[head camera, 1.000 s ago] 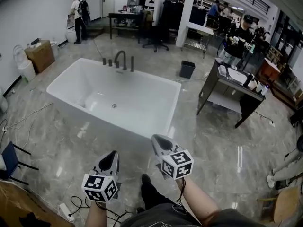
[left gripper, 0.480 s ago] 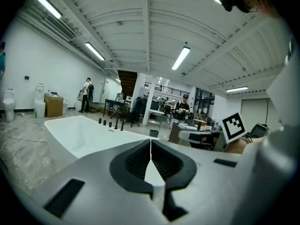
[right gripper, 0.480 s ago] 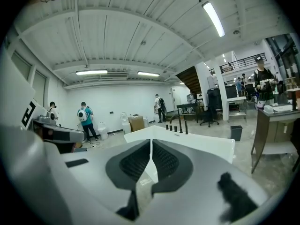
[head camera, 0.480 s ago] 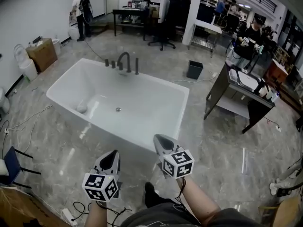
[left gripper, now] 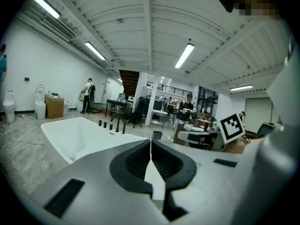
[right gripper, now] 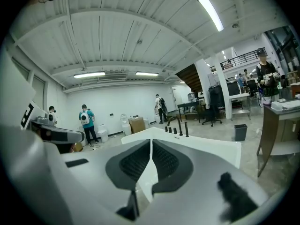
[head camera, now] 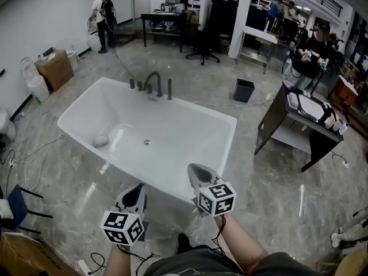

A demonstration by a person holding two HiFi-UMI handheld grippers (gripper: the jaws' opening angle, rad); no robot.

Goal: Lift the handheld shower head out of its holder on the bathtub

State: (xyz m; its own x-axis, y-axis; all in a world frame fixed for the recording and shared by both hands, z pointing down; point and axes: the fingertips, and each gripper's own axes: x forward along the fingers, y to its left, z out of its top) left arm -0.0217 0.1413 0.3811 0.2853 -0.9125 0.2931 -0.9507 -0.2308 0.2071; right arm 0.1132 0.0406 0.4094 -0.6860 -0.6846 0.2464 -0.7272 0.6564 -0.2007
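A white bathtub (head camera: 198,109) stands on the marble floor ahead of me. On its far rim is a row of black fittings: small knobs, a curved spout (head camera: 153,79) and a slim upright wand (head camera: 169,89) at the right end, which looks like the handheld shower head in its holder. The left gripper (head camera: 137,191) and right gripper (head camera: 195,170) are side by side short of the tub's near rim, both shut and empty. The left gripper view shows shut jaws (left gripper: 150,142) with the fittings (left gripper: 117,124) far off. In the right gripper view the wand (right gripper: 186,129) is beyond the shut jaws (right gripper: 151,142).
A grey rounded object (head camera: 101,141) lies inside the tub. A black bin (head camera: 244,90) and a dark table (head camera: 305,119) are to the right, a cardboard box (head camera: 54,68) and white buckets to the left. Cables trail on the floor. People stand at the back and by the table.
The tub has come closer and lower in the head view as I walk towards it. Both grippers have been carried forward with me and stay shut.
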